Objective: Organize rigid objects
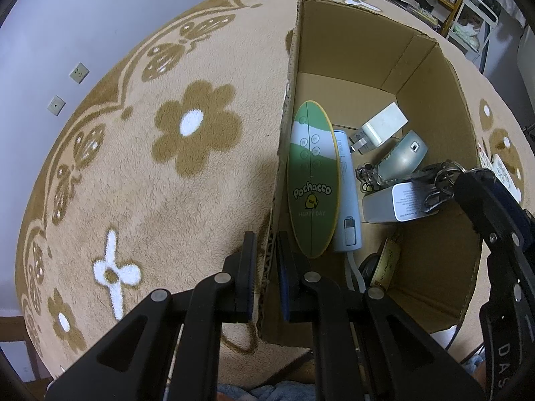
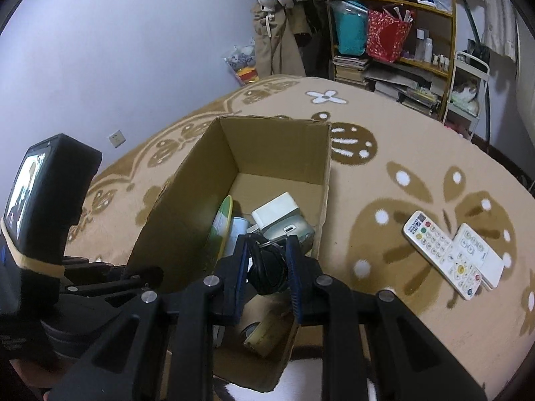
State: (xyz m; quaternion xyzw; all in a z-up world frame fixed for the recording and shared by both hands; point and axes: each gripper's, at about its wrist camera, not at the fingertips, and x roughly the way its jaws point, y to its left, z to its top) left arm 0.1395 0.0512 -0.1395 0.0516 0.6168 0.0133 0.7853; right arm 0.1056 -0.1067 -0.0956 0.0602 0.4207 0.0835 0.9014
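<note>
The cardboard box (image 1: 431, 260) stands open on a beige blanket (image 1: 140, 180) with brown flowers. Inside, a green oval Pochacco board (image 1: 312, 180) leans against the left wall, with a pale blue power bank (image 1: 347, 197) just beside it. Further in lie a white plug adapter (image 1: 381, 127), a silvery-green camera-like gadget (image 1: 406, 157), a white box with a printed label (image 1: 398, 202) and a small keychain charm (image 1: 367, 177). Near the front wall sit a yellowish labelled item (image 1: 386, 265) and something round and dark that is hard to make out.

The left tool (image 1: 265, 247) is clamped narrow on the box's left wall, one finger outside, one inside. The right tool (image 2: 267, 250) hangs over the box's front part, its jaws closed on a black key fob with a bunch of keys (image 2: 267, 267); in the left view the keys (image 1: 441, 180) dangle just above the white box.

Outside, on the blanket to the box's right, two white remote controls (image 2: 444, 254) lie touching, well apart from the box. Beyond the bed, a cluttered shelf (image 2: 401, 40) stands against the wall.
</note>
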